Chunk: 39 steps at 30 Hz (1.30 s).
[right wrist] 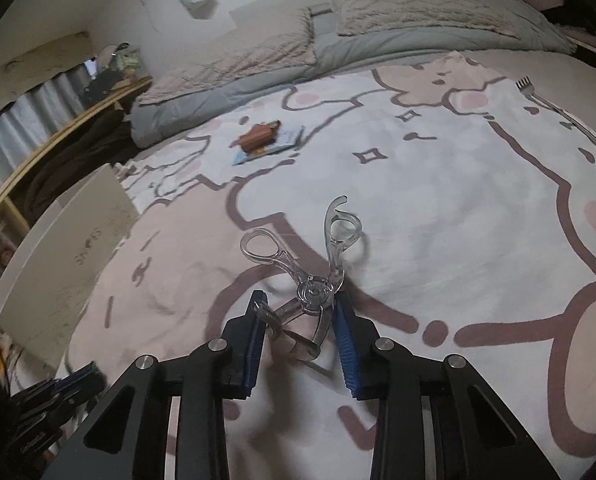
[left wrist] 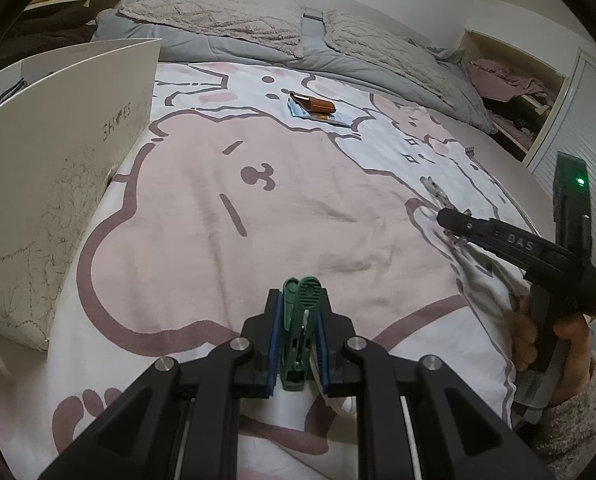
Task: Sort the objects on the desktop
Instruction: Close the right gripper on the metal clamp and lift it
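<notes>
The left gripper clamped a ribbed green plastic clip between blue pads. The right gripper stood open around clear plastic scissors lying on the soft cartoon-print blanket. Only the right wrist view showed the scissors' looped handles; beyond lay a brown pouch.
</notes>
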Motion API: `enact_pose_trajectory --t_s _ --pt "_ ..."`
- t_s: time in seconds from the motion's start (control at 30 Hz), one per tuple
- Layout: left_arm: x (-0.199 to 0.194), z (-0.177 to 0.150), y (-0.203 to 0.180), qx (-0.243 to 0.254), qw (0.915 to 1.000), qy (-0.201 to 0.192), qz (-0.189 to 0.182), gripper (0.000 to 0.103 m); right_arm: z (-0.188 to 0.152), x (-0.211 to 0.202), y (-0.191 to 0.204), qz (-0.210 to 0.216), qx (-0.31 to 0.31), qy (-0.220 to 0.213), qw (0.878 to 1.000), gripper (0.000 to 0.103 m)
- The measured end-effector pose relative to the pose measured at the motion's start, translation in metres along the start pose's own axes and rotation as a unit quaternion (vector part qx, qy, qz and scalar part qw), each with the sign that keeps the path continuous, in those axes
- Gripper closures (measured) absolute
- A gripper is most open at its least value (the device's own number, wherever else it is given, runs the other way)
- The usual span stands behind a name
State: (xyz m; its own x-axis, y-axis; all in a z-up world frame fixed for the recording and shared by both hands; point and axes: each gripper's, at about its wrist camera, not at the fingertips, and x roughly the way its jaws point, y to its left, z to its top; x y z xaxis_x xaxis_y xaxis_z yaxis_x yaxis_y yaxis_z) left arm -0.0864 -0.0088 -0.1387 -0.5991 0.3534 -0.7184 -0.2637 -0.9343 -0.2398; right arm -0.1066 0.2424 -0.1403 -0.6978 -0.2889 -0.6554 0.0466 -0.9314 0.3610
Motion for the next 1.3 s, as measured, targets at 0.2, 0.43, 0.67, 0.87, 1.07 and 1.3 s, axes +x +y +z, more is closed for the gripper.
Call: enact_pose_trajectory --t_s 0.2,0.43,0.67,0.87,1.07,1.3 --pt "0.001 0.0 -0.001 -0.002 1.0 -0.002 0.003 0.087 -0.003 -0.006 0.002 0.025 -0.002 -0.01 1.0 0.069" --pt "-0.003 0.001 0.0 -0.004 0.9999 -0.012 0.008 0.087 -0.003 -0.015 0.0 0.041 0.004 -0.03 0.999 0.069" --pt "-0.016 0.005 0.007 -0.006 0.9991 -0.037 0.02 0.087 -0.014 -0.018 0.01 0.029 -0.013 -0.015 0.999 0.069" --pt "-0.03 0.009 0.013 0.001 0.997 -0.066 0.041 0.087 -0.026 -0.023 0.025 0.03 -0.035 -0.005 0.999 0.069" --pt "-0.046 0.015 0.017 -0.005 0.9953 -0.091 0.034 0.087 -0.041 -0.03 0.043 0.069 -0.043 0.026 0.996 0.069" --pt "-0.069 0.021 0.012 0.0 0.9935 -0.113 0.017 0.087 -0.046 -0.051 0.066 0.094 -0.049 0.026 0.994 0.069"
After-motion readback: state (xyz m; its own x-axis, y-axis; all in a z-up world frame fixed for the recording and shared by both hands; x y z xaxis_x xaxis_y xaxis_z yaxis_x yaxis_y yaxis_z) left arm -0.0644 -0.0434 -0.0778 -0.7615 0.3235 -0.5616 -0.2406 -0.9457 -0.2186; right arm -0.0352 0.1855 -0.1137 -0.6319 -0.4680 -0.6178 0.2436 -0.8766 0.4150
